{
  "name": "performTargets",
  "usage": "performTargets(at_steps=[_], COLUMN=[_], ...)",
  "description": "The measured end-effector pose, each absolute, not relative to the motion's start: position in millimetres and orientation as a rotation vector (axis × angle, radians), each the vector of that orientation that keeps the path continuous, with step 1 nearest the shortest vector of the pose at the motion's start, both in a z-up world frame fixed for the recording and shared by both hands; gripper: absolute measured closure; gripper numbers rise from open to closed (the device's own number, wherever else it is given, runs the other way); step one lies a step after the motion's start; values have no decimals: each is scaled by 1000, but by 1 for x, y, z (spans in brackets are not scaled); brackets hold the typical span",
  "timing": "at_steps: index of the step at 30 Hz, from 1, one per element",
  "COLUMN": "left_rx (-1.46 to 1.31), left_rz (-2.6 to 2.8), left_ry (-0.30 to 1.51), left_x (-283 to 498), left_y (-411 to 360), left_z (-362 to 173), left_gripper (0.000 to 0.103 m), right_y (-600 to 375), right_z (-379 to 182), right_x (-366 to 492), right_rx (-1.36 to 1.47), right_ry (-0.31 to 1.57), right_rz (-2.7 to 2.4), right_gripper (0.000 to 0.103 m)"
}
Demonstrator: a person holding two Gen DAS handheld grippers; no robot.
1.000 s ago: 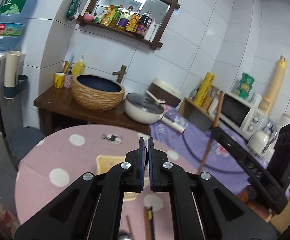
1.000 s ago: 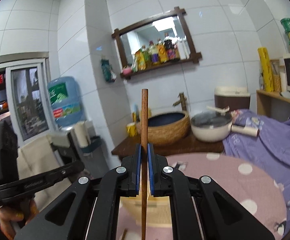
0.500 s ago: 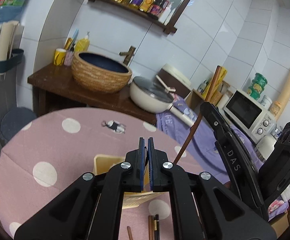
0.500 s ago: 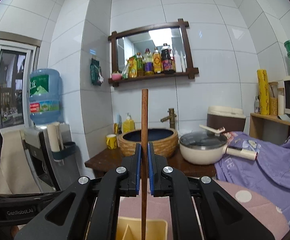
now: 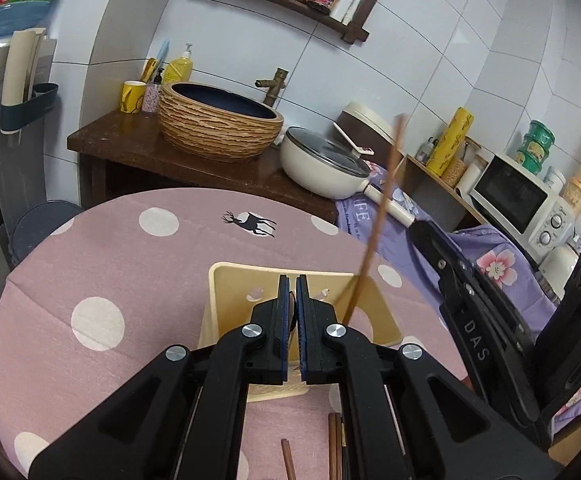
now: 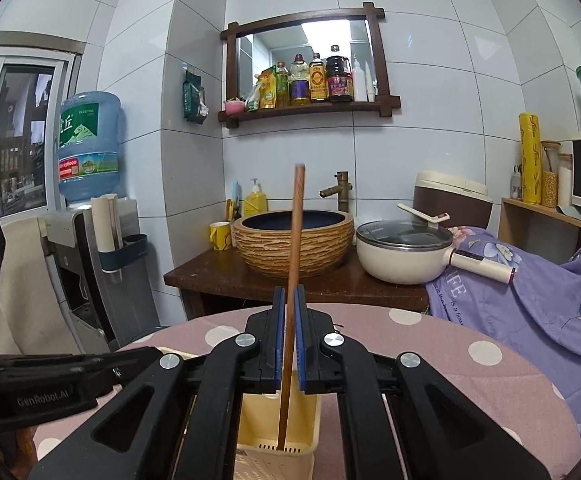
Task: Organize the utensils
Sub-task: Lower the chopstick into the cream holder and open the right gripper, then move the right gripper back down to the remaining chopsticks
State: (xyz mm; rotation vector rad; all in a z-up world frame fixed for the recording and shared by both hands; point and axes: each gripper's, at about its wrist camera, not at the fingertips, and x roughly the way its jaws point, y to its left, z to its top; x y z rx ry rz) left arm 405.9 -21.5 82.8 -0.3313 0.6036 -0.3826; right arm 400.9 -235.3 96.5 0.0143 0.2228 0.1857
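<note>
A pale yellow utensil holder (image 5: 226, 292) stands on the round desk (image 5: 102, 264), which is covered by a pink cloth with white dots. A brown wooden chopstick (image 6: 293, 264) stands tilted in the holder, its lower tip resting on the slotted bottom and its upper end leaning up and away. In the left wrist view the same chopstick (image 5: 374, 224) leans against the holder's right part. The right tongs (image 6: 286, 320) sit over the holder with the chopstick running between the blue pads; the pads stand a little apart on either side of the shaft, and whether they grip it or have let it go cannot be told from this angle. The left tongs (image 5: 292, 308) hover over the holder's near side, pressed almost together, with a thin dark sliver between the pads that is too hidden to name. More brown chopsticks (image 5: 332, 446) lie flat on the cloth near the holder, partly covered by the left tongs' frame. Behind the desk, a woven basin (image 5: 218, 126) and a cream lidded pan (image 5: 324, 166) rest on a dark wooden counter (image 5: 122, 140).
</note>
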Motion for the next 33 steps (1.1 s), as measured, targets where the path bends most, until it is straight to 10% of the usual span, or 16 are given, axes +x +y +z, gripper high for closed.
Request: performTargets(at_steps=[11,13,15,16,33], left_rx=[-300,-309,-325,-341,-67], left_rz=[-368,-369,-361,-358,-212], left_ry=[629,625,598,574,616], left_x=[416,413,405,399,267], left_y=[-22,-19,-15,-12,-4], left_z=[74,76,78,80,31], left_gripper=[98,84,41,37,19], right_y=[-238,-241,-246,-248,-280], right_z=[77,78,79,80,37], right_x=[399,393,384,380,311], right_rx=[42,50,62,65,115], right_ry=[262,259,245,243,578], right_rz=[230,233,233,229,244], right_gripper=[97,82,68,68,48])
